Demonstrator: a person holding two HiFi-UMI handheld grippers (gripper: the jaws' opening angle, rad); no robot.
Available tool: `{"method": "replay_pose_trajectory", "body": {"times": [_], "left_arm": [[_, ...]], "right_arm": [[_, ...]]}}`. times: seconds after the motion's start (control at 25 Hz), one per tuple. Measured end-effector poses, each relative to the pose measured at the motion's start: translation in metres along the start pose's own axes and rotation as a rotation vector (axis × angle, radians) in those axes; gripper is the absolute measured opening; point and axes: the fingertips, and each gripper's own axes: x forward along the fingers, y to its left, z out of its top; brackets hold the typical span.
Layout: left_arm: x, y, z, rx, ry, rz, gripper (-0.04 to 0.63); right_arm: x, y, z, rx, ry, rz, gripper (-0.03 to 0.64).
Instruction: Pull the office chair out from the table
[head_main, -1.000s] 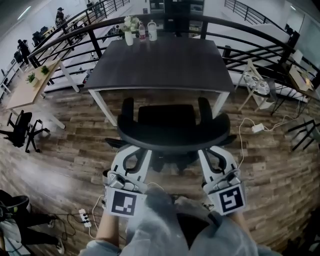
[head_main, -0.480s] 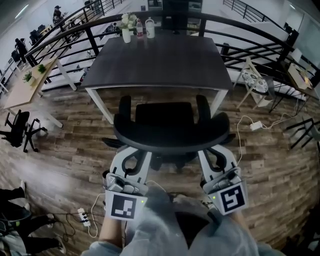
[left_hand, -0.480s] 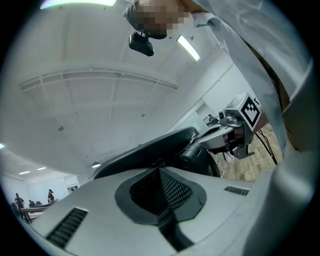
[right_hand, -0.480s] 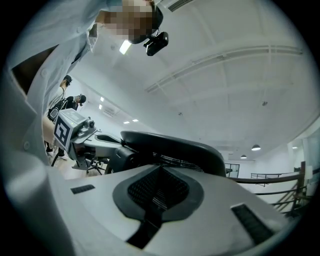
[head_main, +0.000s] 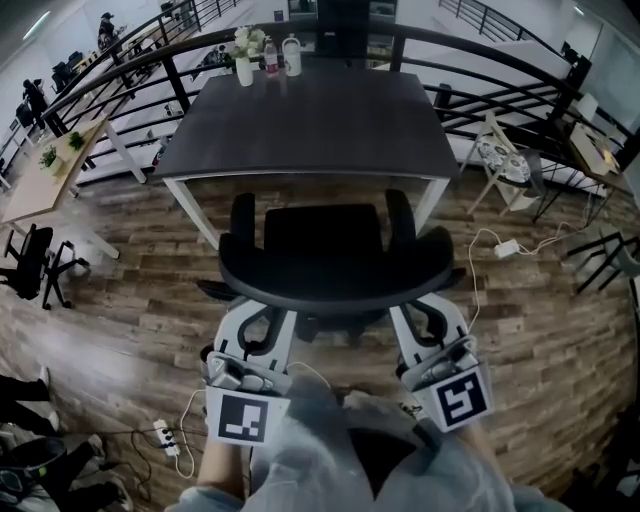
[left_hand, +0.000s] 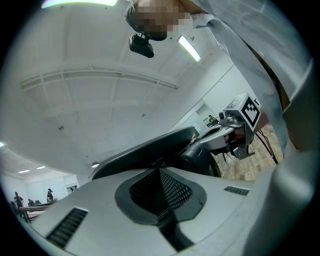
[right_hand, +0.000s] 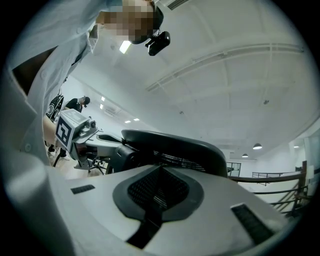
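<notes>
While tight on chair (head_main: 330, 270), left claw (head_main: 262, 318), right claw (head_main: 422, 322)

The chair (head_main: 330, 262) was black, with a wide curved backrest (head_main: 335, 280), a flat seat (head_main: 322, 225) and two armrests (head_main: 241, 215). It stood upright on the wooden floor (head_main: 130, 300), centred on the surface (head_main: 310, 120), seat facing it. The armrest tips lay just short of the near edge. The surface was dark and rectangular, on white legs (head_main: 205, 215).
</notes>
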Motion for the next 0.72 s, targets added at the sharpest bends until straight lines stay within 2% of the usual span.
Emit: {"method": "replay_pose_trajectory", "body": {"times": [0.36, 0.72], "left_arm": [[-0.0006, 0.0012, -0.0019, -0.014, 0.004, -0.006, 0.002], [-0.0017, -0.0015, -0.0028, 0.027, 0.013, -0.031, 0.002]], "right_arm": [[-0.0016, -0.0004, -0.0025, -0.009, 0.027, -0.010, 0.003], [-0.0093, -0.0040, -0.0083, -0.028, 0.047, -0.038, 0.003]]}}
